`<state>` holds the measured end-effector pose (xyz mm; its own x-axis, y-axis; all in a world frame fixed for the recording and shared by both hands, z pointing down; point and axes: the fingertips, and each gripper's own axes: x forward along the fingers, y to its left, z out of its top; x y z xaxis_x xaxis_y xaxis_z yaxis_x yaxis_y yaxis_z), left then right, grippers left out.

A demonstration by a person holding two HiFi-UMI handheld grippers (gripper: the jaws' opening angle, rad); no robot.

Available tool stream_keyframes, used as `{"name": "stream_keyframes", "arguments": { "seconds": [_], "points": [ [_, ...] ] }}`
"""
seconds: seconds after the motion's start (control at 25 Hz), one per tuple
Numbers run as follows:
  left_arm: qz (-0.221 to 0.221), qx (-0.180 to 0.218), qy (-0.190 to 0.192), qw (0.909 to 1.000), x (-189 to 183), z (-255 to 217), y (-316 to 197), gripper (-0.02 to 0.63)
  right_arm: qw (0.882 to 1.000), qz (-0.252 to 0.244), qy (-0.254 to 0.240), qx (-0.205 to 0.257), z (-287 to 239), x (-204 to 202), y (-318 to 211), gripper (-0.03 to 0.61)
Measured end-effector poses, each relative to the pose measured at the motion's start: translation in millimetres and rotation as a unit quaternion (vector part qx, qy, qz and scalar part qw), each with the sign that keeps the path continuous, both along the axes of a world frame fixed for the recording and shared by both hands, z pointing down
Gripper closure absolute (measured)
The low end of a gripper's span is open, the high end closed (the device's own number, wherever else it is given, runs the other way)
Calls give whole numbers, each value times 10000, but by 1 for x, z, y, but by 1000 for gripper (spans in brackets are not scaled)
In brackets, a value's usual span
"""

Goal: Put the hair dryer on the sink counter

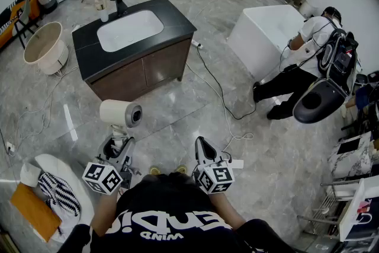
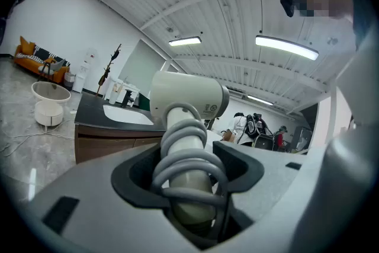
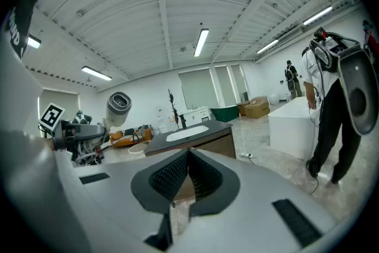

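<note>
A cream-white hair dryer (image 1: 120, 113) stands upright in my left gripper (image 1: 118, 142), barrel on top and pointing right. In the left gripper view its handle, wound with grey cord, sits between the dark pads, and my left gripper (image 2: 189, 158) is shut on it, below the hair dryer's head (image 2: 189, 98). The dark sink counter (image 1: 177, 23) with a white basin (image 1: 130, 29) stands farther ahead on the floor. My right gripper (image 1: 204, 148) is beside the left; its pads meet with nothing between them (image 3: 188, 154). The right gripper view also shows the hair dryer (image 3: 118, 106) and the counter (image 3: 192, 133).
A black faucet (image 1: 118, 3) and a small cup (image 1: 104, 13) stand on the counter's far edge. A cable (image 1: 219, 92) snakes over the marble floor. A white tub (image 1: 266, 32) and a crouching person (image 1: 308, 50) are at right, a round basin (image 1: 44, 44) at left.
</note>
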<state>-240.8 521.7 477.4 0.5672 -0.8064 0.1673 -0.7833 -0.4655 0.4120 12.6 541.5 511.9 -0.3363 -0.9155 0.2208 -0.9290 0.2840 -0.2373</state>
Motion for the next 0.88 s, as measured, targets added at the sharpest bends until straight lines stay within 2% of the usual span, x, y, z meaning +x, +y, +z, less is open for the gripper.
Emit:
{"name": "stream_keyframes", "arguments": {
  "seconds": [0.24, 0.56, 0.88],
  "points": [
    [99, 261, -100, 9996, -10, 2, -11, 353, 9997, 60, -43, 219, 1, -11, -8, 555],
    [168, 271, -123, 9994, -10, 13, -38, 353, 9991, 343, -49, 233, 4, -2, -21, 555],
    [216, 376, -368, 9984, 3, 22, -87, 353, 9985, 420, 177, 291, 12, 0, -71, 555]
  ]
}}
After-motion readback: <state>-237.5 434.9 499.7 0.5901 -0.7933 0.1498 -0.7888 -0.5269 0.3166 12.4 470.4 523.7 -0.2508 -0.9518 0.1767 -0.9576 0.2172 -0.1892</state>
